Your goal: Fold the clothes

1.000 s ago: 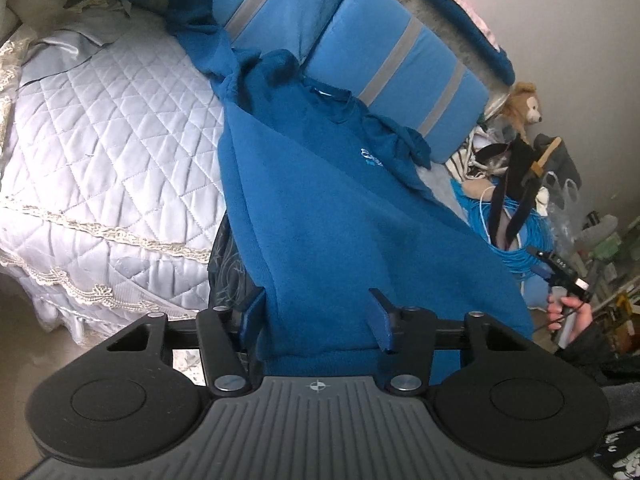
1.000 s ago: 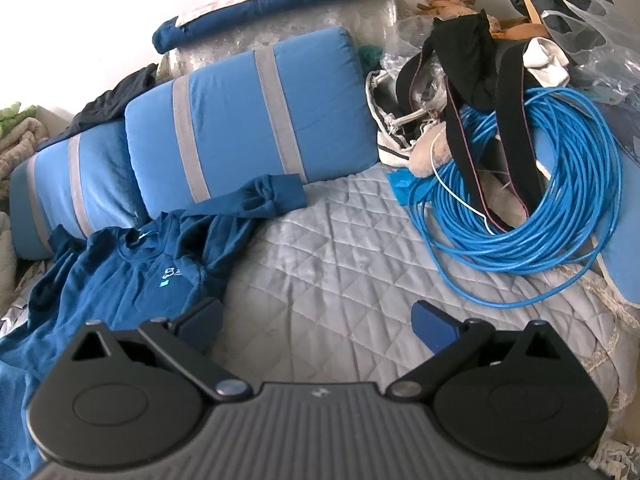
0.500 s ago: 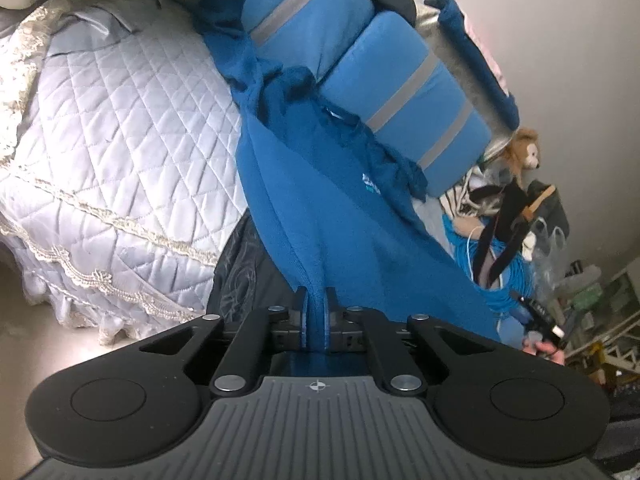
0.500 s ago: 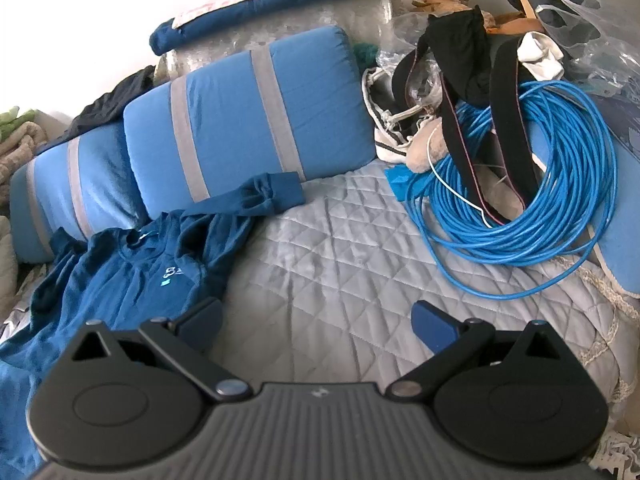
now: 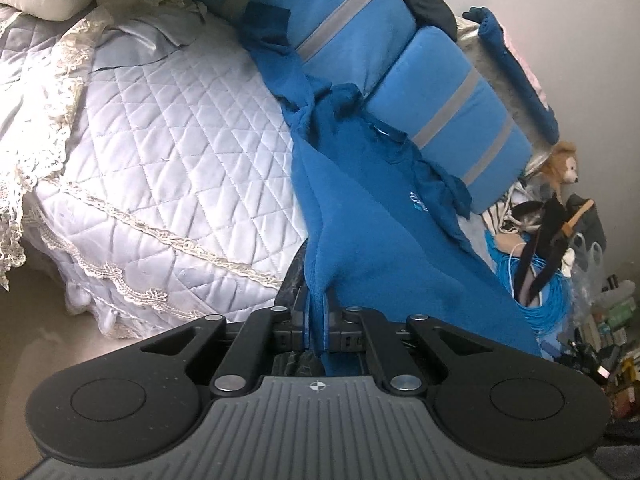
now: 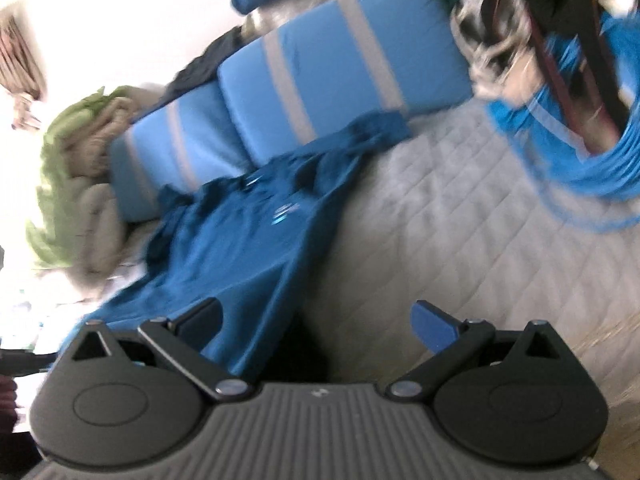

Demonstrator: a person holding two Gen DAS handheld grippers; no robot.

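A blue sweatshirt [image 5: 376, 232] lies stretched across the grey quilted bed [image 5: 168, 152], its sleeves reaching up to the blue cushions. My left gripper [image 5: 318, 320] is shut on the sweatshirt's lower hem, and the cloth rises in a fold from between the pads. In the blurred right wrist view the same sweatshirt [image 6: 240, 248] lies left of centre. My right gripper [image 6: 318, 318] stands open over the sweatshirt's right edge and the bare quilt, with its left finger [image 6: 200, 316] above the cloth and nothing gripped.
Two blue cushions with grey stripes [image 5: 452, 120] lean along the back of the bed. A coil of blue cable [image 6: 592, 152] with black straps lies at the right, near a teddy bear [image 5: 560, 164]. Green and beige bedding [image 6: 76, 184] is piled at the left.
My left gripper has shut on the sweatshirt's hem and pulled it into a ridge. The right wrist view has swung left, bringing the sweatshirt under the open fingers.
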